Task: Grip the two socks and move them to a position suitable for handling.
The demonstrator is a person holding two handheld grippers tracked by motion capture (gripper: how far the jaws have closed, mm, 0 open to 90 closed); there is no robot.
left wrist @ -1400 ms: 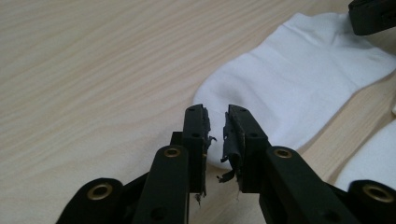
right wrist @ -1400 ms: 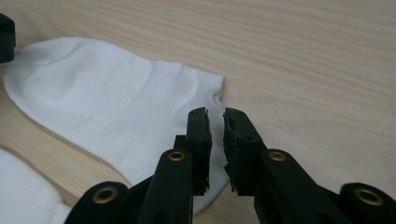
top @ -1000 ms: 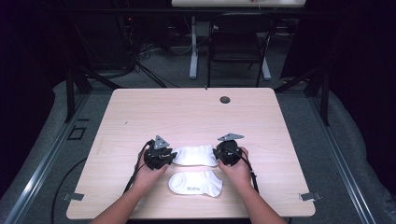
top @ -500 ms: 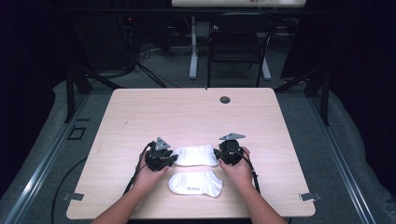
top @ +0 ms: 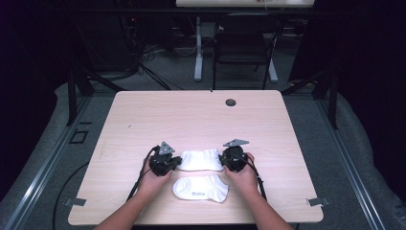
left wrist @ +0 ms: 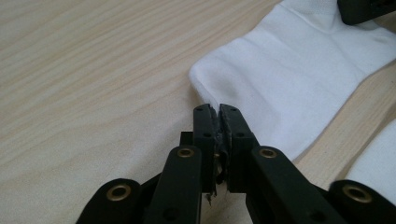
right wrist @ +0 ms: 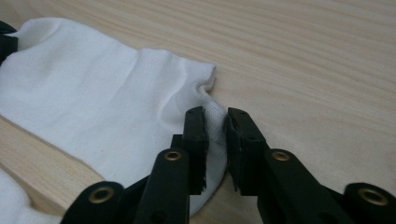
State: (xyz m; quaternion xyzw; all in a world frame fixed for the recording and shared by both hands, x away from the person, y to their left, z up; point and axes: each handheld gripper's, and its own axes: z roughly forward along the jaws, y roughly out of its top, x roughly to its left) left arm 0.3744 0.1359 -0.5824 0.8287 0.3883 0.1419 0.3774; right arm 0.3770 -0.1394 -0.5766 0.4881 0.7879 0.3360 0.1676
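Lying flat on the bench, the far sock is being pinched at both ends: left gripper fingers clamping one edge, right gripper fingers seemingly nipping the cuff, a second sock nearer.

The counter is pale wood with fine grain and a matt finish. The sock is soft white knit cloth. Each claw looks like matt black plastic with brass-coloured rivets.

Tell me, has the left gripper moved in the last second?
Yes. The left gripper has slid slightly right along the table, toward the far sock, away from the table's left edge.
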